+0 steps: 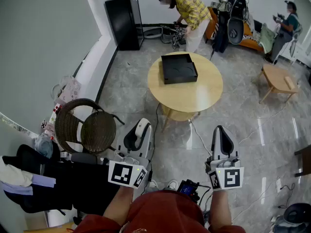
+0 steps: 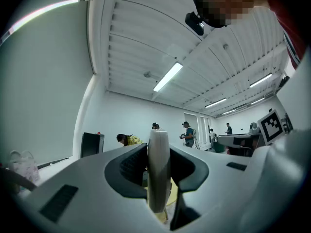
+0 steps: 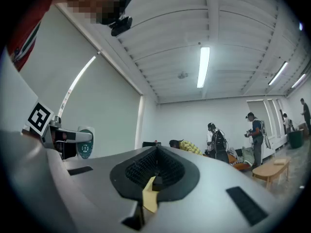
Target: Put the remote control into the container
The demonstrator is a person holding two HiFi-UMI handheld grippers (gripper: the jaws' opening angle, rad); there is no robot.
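The remote control is a white slab held edge-on between the jaws of my left gripper, which is shut on it. In the head view that gripper is low at the left, raised and pointing at the table. From the right gripper view the remote shows teal buttons, sticking out of the left gripper. The container, a shallow black square box, lies on the round wooden table further ahead. My right gripper is shut with nothing in it, its jaws meeting.
A wicker chair stands at the left by a pile of clothes. A black cabinet is against the far wall, and a low wooden stool is at the right. Several people work at the back. Cables trail on the tiled floor.
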